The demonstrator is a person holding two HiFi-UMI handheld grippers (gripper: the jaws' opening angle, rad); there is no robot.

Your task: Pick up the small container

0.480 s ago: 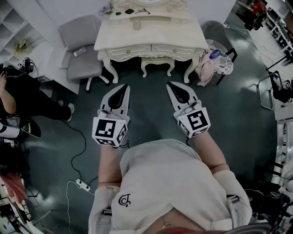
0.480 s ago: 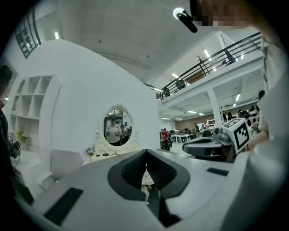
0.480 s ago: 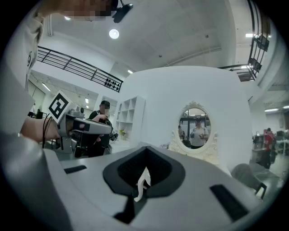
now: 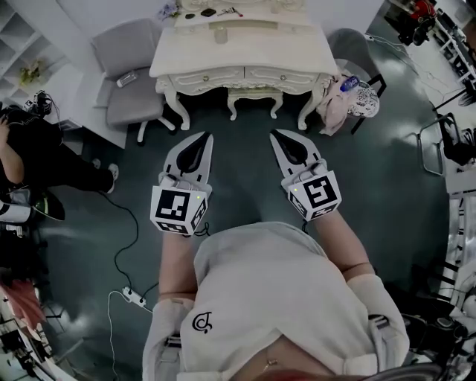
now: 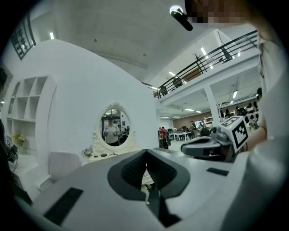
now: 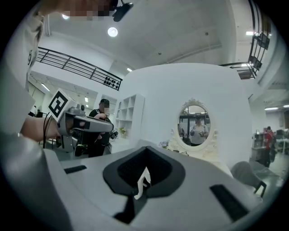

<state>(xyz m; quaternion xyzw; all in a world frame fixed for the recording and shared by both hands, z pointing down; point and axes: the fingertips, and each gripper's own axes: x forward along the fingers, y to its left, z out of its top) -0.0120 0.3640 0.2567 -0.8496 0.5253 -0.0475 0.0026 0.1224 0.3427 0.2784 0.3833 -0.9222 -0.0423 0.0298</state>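
A white dressing table (image 4: 245, 52) stands ahead of me, with a few small items (image 4: 210, 13) at the back of its top. They are too small to tell which is the container. My left gripper (image 4: 201, 137) and right gripper (image 4: 276, 135) hover over the dark floor in front of the table, side by side. Both are shut and hold nothing. In the left gripper view the closed jaws point toward the oval mirror (image 5: 114, 127). The right gripper view shows the same mirror (image 6: 195, 119) beyond its closed jaws.
A grey chair (image 4: 128, 80) stands left of the table, a stool (image 4: 251, 98) under it, and a chair heaped with clothes (image 4: 351, 98) to the right. A person in black (image 4: 37, 160) sits at far left. A cable and power strip (image 4: 134, 299) lie on the floor.
The dressing table sits slightly higher in the head view. Both grippers keep nearly the same places and stay shut.
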